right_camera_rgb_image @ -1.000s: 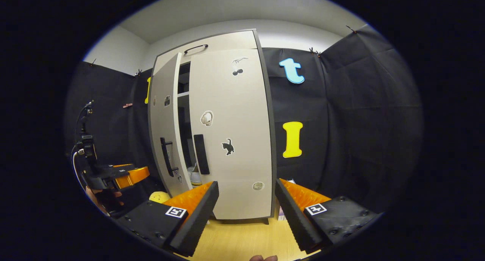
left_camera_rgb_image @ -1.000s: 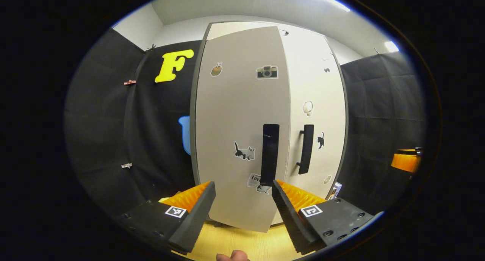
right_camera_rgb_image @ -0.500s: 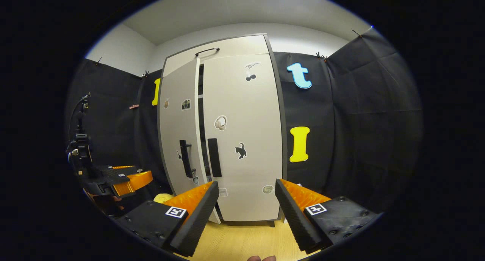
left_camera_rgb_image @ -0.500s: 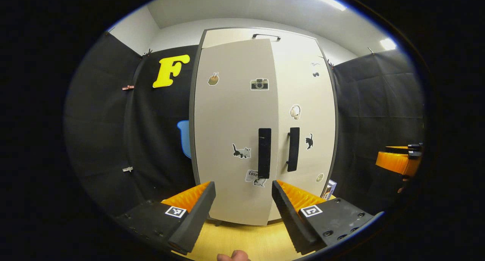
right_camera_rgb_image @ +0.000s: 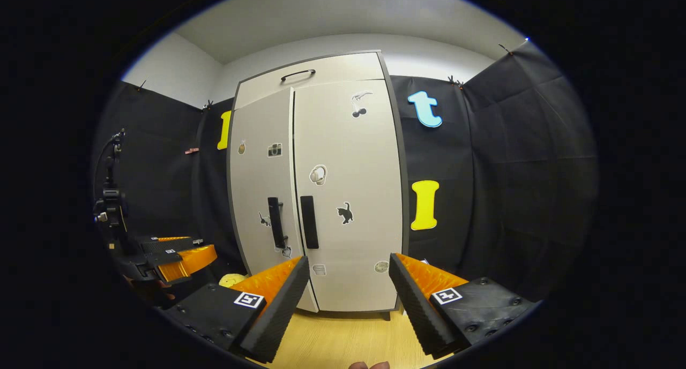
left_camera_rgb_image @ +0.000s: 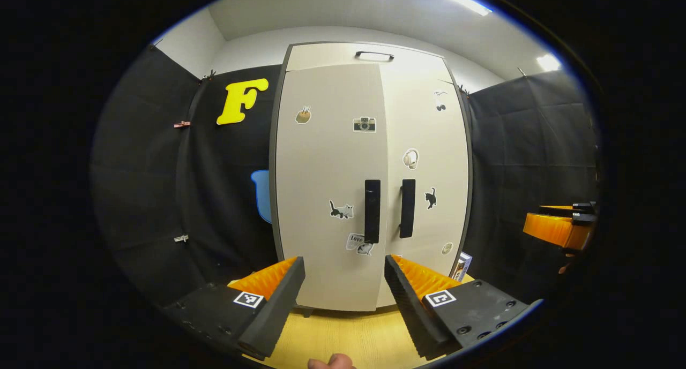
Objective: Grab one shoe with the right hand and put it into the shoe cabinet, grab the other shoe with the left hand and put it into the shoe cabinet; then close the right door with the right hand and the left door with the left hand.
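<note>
The beige shoe cabinet [left_camera_rgb_image: 370, 171] stands ahead with both doors shut. Its left door [left_camera_rgb_image: 329, 181] and right door [left_camera_rgb_image: 429, 160] meet flush, their black handles [left_camera_rgb_image: 372, 211] side by side. No shoe shows; the doors hide the inside. My left gripper [left_camera_rgb_image: 343, 299] hangs open a short way before the left door, nothing between its fingers. In the right gripper view the cabinet [right_camera_rgb_image: 321, 181] is also shut, and my right gripper [right_camera_rgb_image: 348, 305] is open and empty in front of the right door [right_camera_rgb_image: 351, 192]. The left gripper [right_camera_rgb_image: 171, 256] shows at that view's left edge.
The floor [left_camera_rgb_image: 348, 339] is light wood. A small box [left_camera_rgb_image: 462, 266] leans by the cabinet's right foot. A yellow soft object [right_camera_rgb_image: 231, 279] lies on the floor left of the cabinet. The right gripper [left_camera_rgb_image: 557, 227] shows at the left gripper view's right edge.
The left door swung from part open to fully shut against the right door. Both grippers drew back a little from the cabinet.
</note>
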`<state>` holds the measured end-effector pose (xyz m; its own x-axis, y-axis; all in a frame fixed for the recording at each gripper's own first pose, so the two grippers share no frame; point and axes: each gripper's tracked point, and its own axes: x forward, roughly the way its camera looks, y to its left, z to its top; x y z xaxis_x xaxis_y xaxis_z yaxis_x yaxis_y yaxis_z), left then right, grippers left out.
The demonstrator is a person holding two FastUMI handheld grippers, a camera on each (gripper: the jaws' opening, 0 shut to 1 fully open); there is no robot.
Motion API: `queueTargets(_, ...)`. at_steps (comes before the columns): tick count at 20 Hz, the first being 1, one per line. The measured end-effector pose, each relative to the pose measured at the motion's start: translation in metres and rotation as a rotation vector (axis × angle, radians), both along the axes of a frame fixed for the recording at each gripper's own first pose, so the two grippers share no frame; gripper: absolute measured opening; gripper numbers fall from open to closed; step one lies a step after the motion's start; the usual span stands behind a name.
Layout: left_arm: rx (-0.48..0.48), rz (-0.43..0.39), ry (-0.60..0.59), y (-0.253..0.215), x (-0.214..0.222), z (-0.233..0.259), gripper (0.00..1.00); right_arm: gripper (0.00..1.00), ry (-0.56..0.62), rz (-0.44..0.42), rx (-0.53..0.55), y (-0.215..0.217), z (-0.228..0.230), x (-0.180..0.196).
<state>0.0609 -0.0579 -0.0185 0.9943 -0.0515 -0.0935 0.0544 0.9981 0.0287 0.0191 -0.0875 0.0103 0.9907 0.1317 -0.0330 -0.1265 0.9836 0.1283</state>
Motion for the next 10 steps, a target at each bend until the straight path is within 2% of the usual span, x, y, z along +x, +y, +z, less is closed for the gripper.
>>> queueTargets(10, 0.008, 0.003, -0.003, -0.0037, -0.0016, 0.0003, 0.93, 0.98, 0.0, 0.003, -0.001, 0.0, 0.0023, -0.0036)
